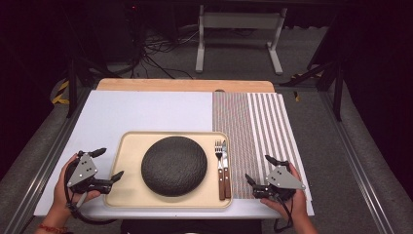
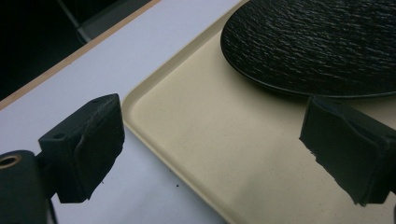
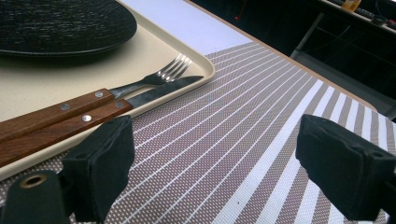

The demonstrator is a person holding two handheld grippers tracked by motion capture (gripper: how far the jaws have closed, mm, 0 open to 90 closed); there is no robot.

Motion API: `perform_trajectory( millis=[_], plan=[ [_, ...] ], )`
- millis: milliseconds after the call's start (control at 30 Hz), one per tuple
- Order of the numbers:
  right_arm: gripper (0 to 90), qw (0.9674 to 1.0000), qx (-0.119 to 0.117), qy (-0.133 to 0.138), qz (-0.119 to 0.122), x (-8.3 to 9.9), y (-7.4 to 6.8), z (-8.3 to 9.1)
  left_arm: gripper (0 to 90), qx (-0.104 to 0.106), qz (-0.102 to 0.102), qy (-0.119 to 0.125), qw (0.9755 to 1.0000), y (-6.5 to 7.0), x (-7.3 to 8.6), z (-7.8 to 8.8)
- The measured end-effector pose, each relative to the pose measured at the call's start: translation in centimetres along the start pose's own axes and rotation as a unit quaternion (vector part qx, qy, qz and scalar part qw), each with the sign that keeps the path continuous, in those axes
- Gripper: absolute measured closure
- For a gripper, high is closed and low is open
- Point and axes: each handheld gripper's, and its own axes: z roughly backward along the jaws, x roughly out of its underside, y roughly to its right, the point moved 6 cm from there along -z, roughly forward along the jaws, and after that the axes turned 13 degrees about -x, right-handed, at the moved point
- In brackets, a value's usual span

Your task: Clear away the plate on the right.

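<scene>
A flat cream plastic tray [image 1: 127, 195] sits near the front edge of the white desk [image 1: 146, 109]. A round dark grey plate with a rough top [image 1: 174, 165] lies upside down in the middle of the tray. A fork with a brown wooden handle [image 1: 219, 168] and a knife with a brown wooden handle [image 1: 226, 169] lie side by side, touching, along the tray's right edge, with their tips pointing to the back of the desk. A brown and white striped woven mat [image 1: 253, 126] covers the right side of the desk, and the tray's right edge rests on it. The left gripper [image 1: 110, 165] is held in a hand at the tray's left edge, and its jaws are spread wide with nothing between them. One jaw is over the desk and the other is over the tray. The right gripper [image 1: 259, 169] is held in a hand over the mat, just beside the tray's front right corner. Its jaws are spread wide too and hold nothing.
</scene>
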Motion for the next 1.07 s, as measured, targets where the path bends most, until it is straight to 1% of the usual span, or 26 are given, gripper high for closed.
perform_trajectory(
  millis=[133,200,500,567,700,767,867,1000,1067],
  plan=[
    [12.8,1.0000,0.008,0.001,0.005,-0.09,0.04,0.14,7.4,0.002,-0.001,0.001,1.0000,0.06,-0.02,0.00],
    [12.5,0.9999,0.010,0.001,0.003,-0.13,0.06,0.12,7.4,-0.001,0.001,0.000,1.0000,-0.05,0.00,-0.02],
    [12.5,0.9998,0.015,0.007,0.013,-0.49,-0.02,0.18,7.4,0.000,0.001,-0.004,1.0000,0.05,0.01,-0.28],
    [12.9,0.9996,0.023,0.002,0.014,-0.46,-0.03,0.10,7.4,-0.001,0.002,-0.005,1.0000,0.04,0.01,-0.30],
    [13.2,0.9995,0.025,0.001,0.018,-0.49,-0.08,-0.03,7.4,-0.002,0.004,-0.006,1.0000,-0.05,0.07,-0.31],
    [13.2,0.9995,0.025,0.000,0.017,-0.48,-0.11,-0.10,7.4,-0.001,0.002,-0.004,1.0000,-0.18,0.08,-0.38],
    [13.4,0.9995,0.026,-0.001,0.017,-0.43,-0.12,-0.16,7.4,0.000,0.006,-0.005,1.0000,-0.17,0.10,-0.37],
    [13.7,0.9995,0.029,-0.001,0.014,-0.43,-0.08,-0.18,7.4,-0.001,0.003,-0.003,1.0000,-0.30,0.04,-0.33],
    [13.8,0.9994,0.032,0.001,0.014,-0.47,-0.05,-0.11,7.5,0.000,0.007,-0.004,1.0000,-0.35,0.10,-0.40]
  ],
)
